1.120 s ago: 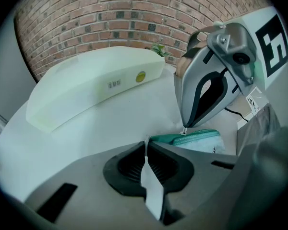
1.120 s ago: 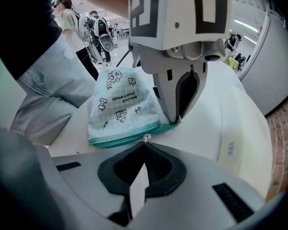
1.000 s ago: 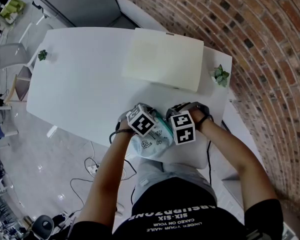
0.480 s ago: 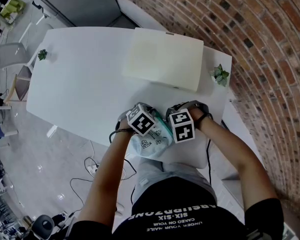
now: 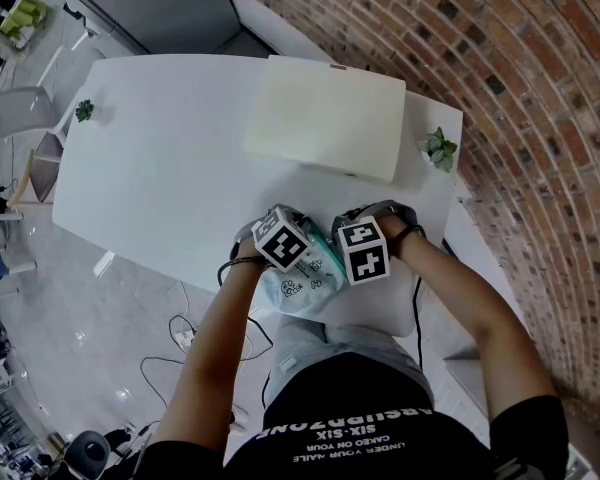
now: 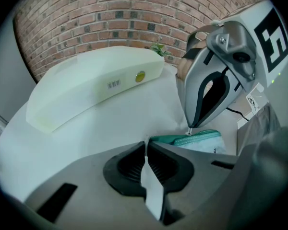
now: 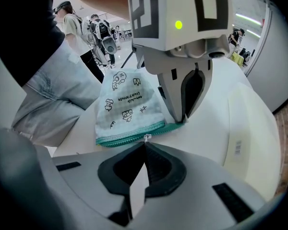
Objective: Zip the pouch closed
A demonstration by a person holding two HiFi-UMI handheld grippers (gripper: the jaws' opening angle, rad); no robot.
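Note:
A light blue pouch with cartoon prints and a teal zipper lies at the near edge of the white table, partly overhanging toward the person's lap. In the head view the pouch shows just below both marker cubes. My left gripper is shut on the pouch's teal end; from the right gripper view its fingertips pinch that end. My right gripper is shut on the small zipper pull, a little way along the zipper from the left gripper. Both grippers point steeply down, close together.
A large cream box lies on the far part of the table. Small potted plants stand at the right edge and the far left corner. A brick wall runs along the right. Cables lie on the floor at the left.

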